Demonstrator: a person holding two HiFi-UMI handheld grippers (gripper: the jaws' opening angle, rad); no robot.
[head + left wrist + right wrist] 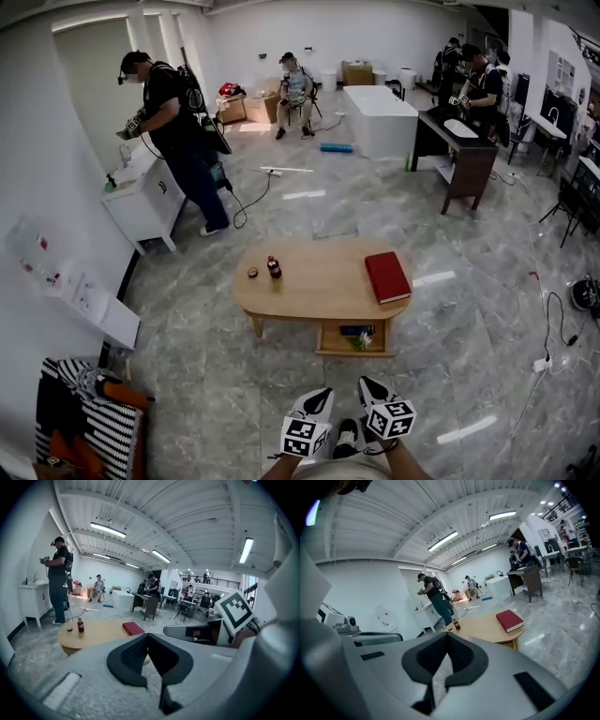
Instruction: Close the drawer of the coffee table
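Left gripper (322, 397) and right gripper (368, 386): jaws pressed together, empty. Drawer (336, 352) stands open. A hard shove to the coffee table (319, 286) may topple the bottle (273, 267).

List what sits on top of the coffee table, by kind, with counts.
Red book: 1
Bottle: 1
Small dark round object: 1
Total: 3
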